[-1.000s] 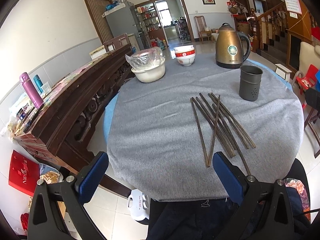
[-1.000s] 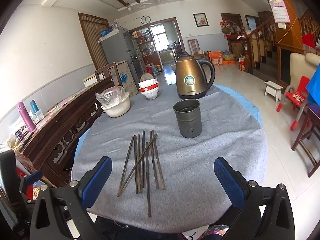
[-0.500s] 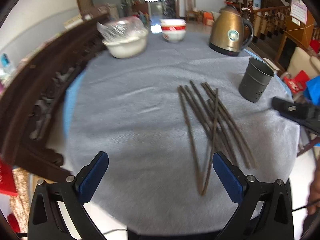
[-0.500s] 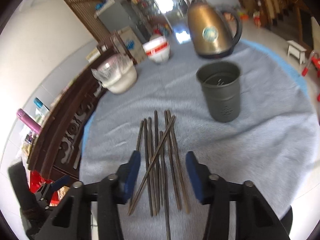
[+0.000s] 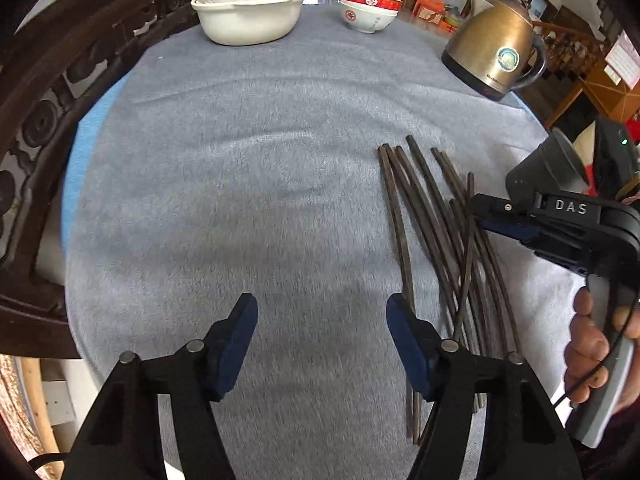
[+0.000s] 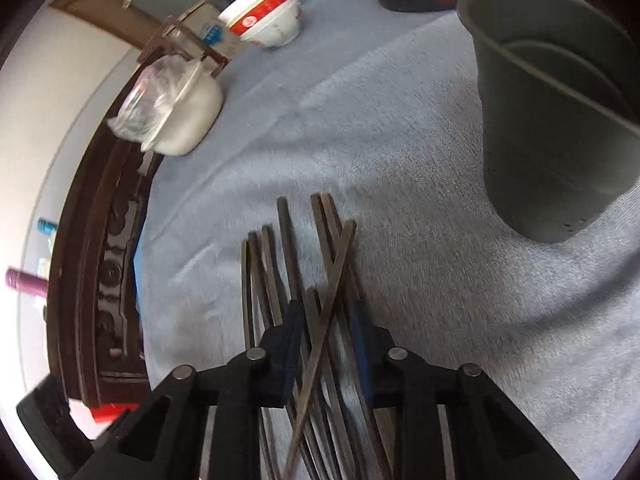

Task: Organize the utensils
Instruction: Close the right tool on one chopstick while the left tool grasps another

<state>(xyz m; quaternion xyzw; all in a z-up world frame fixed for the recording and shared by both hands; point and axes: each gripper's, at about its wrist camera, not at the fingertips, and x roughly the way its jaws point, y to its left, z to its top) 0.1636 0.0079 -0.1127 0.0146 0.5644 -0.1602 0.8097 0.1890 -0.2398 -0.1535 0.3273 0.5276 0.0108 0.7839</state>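
Right now I am looking along my left gripper (image 5: 322,316), whose blue-padded fingers are standing apart with only bare grey cloth between them. It is hovering over the round table covered in grey fleece cloth (image 5: 240,168), close to its near edge. At the far left of that table a white ceramic casserole dish with a crumpled clear plastic bag in it (image 5: 248,12) is sitting, and to its right a stack of white bowls with red bands (image 5: 370,4) is standing. Further right a bronze-coloured electric kettle (image 5: 496,48) is resting on its dark base.

Just right of my left gripper's right finger (image 5: 408,340), the bundle of dark brown wooden chopsticks (image 5: 436,232) is lying flat on the cloth, fanned out, with one stick crossing diagonally over the others.

My right gripper (image 6: 326,320) is sitting low over that bundle (image 6: 304,264), its blue pads narrowed around several sticks, including the crossing one. I cannot tell whether the pads are actually pressing on them or only straddling them. In the left wrist view the same gripper (image 5: 486,210) is reaching in from the right.

Beyond it, to the right, the dark grey metal utensil cup (image 6: 556,120) is standing upright on the cloth, apart from the chopsticks
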